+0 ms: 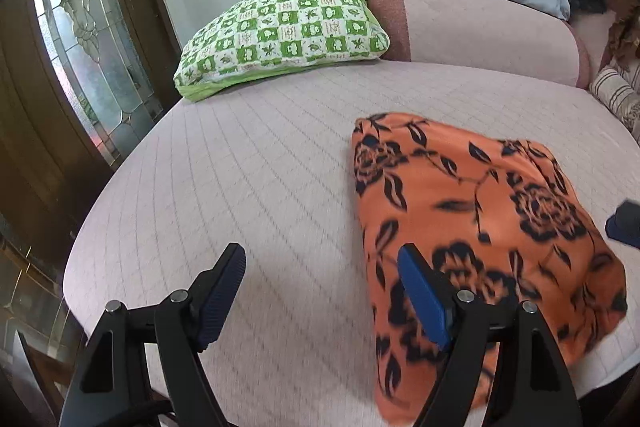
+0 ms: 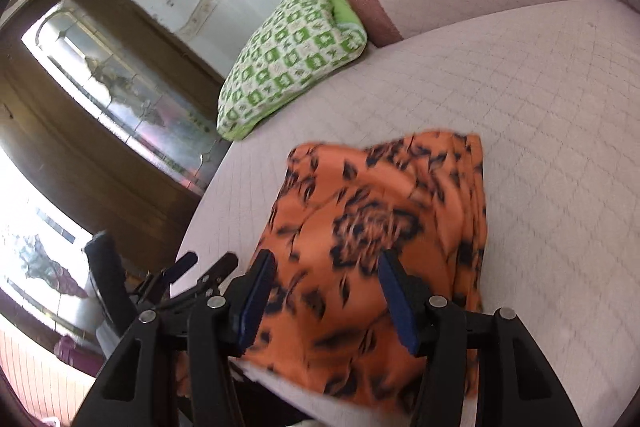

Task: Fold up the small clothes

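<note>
Garment: orange floral cloth (image 1: pixel 480 211), black rose print, lying on the pale quilted sofa seat (image 1: pixel 248 179) near its front edge; seen also in the right wrist view (image 2: pixel 372 211).
Fold state: compact, roughly rectangular bundle with layered edges stacked along one side in the right wrist view; judged already folded at least once. Near edge overhanging the seat front slightly, as far as the blur allows.
Left gripper (image 1: pixel 320 291): jaws spread wide, nothing between them; one pad over bare seat, the other over the cloth's left edge. Contact with fabric not determinable.
Right gripper (image 2: pixel 324 295): jaws partly spread over the near part of the cloth; fabric visible behind the gap, not pinched. Touching or hovering not determinable.
Surroundings: green checked pillow (image 1: pixel 280 31) at the back of the seat, well apart from the cloth; wooden door with patterned glass (image 1: pixel 92 47) off to the left.
Step in hand: judged between folds, both grippers free of the cloth and placed at its near side.
Next move calls for: if a further fold is intended, a pinch on the near edge at two points, then an even lift toward the far edge, both sides level to keep the layers aligned.
Risk: thin, slippery-looking fabric; stacked layers liable to slide apart if only the top one is caught.
</note>
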The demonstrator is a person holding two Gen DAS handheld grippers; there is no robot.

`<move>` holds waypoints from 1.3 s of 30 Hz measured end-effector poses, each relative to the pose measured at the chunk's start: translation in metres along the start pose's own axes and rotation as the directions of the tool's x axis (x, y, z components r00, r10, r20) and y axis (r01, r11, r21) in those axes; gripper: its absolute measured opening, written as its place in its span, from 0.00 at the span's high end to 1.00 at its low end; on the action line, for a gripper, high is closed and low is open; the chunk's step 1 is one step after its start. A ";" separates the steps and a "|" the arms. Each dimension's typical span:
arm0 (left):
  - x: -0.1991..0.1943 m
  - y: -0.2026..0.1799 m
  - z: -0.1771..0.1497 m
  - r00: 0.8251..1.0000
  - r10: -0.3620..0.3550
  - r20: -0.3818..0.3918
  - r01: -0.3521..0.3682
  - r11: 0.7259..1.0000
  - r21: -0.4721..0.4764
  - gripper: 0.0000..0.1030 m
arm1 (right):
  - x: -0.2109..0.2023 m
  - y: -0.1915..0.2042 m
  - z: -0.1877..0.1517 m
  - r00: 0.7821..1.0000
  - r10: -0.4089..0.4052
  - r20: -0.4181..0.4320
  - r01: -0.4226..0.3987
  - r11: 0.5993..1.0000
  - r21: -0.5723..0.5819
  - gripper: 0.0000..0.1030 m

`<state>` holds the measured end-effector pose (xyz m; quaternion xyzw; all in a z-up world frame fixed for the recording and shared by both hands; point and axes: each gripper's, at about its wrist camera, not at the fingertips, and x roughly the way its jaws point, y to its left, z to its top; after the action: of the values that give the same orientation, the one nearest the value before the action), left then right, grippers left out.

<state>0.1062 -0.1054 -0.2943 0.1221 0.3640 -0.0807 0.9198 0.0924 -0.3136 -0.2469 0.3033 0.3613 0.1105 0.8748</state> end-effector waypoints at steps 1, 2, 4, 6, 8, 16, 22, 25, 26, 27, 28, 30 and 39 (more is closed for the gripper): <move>-0.002 0.000 -0.004 1.000 0.000 -0.006 0.000 1.000 -0.004 0.23 | -0.001 0.002 -0.007 1.000 -0.002 -0.017 0.001 1.000 -0.006 0.44; -0.002 0.001 -0.007 1.000 -0.001 -0.013 0.001 1.000 -0.006 0.23 | -0.002 0.003 -0.012 1.000 -0.002 -0.028 0.002 1.000 -0.009 0.44; 0.002 0.002 -0.012 0.999 0.005 -0.034 -0.005 1.000 -0.004 0.23 | 0.000 0.002 -0.024 0.998 -0.009 -0.061 0.008 1.000 -0.015 0.44; 0.014 0.001 -0.017 0.997 0.030 -0.075 -0.029 1.000 0.011 0.23 | 0.011 -0.003 -0.031 0.993 -0.038 -0.109 0.036 0.999 -0.013 0.44; 0.030 -0.001 -0.023 0.991 0.067 -0.119 -0.064 0.997 0.035 0.23 | 0.029 -0.012 -0.037 0.981 -0.069 -0.179 0.071 0.997 0.007 0.44; 0.009 0.016 -0.026 0.995 0.032 -0.098 -0.036 0.999 -0.034 0.23 | 0.017 -0.019 -0.032 0.992 -0.001 -0.127 0.011 0.997 0.080 0.44; -0.033 0.020 -0.022 1.000 0.019 -0.021 -0.020 0.999 -0.043 0.23 | -0.022 0.001 -0.034 1.000 -0.010 0.013 0.010 1.000 0.013 0.43; -0.057 0.024 -0.014 1.000 0.012 0.024 -0.011 0.998 -0.061 0.23 | -0.044 0.013 -0.034 0.997 -0.032 0.073 0.032 0.999 -0.011 0.40; -0.063 0.025 -0.011 0.999 0.010 0.036 -0.008 0.998 -0.066 0.23 | -0.050 0.016 -0.034 0.995 -0.035 0.090 0.037 0.999 -0.016 0.39; -0.069 0.026 -0.009 0.999 0.009 0.047 -0.006 0.998 -0.070 0.23 | -0.056 0.018 -0.035 0.994 -0.037 0.104 0.039 0.999 -0.019 0.36; -0.074 0.028 -0.006 0.998 0.009 0.055 -0.005 0.997 -0.073 0.23 | -0.062 0.021 -0.036 0.992 -0.041 0.121 0.045 0.999 -0.025 0.36; -0.086 0.030 -0.002 0.997 0.010 0.073 -0.004 0.997 -0.081 0.22 | -0.071 0.028 -0.036 0.988 -0.060 0.145 0.066 0.997 -0.037 0.36; -0.133 0.031 0.013 0.990 0.031 0.137 -0.019 0.996 -0.088 0.20 | -0.105 0.057 -0.037 0.960 -0.120 0.251 0.151 0.983 -0.108 0.32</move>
<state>0.0257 -0.0715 -0.1886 0.0808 0.3011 -0.0618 0.9481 -0.0072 -0.2952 -0.1728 0.2330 0.2636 0.0347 0.9354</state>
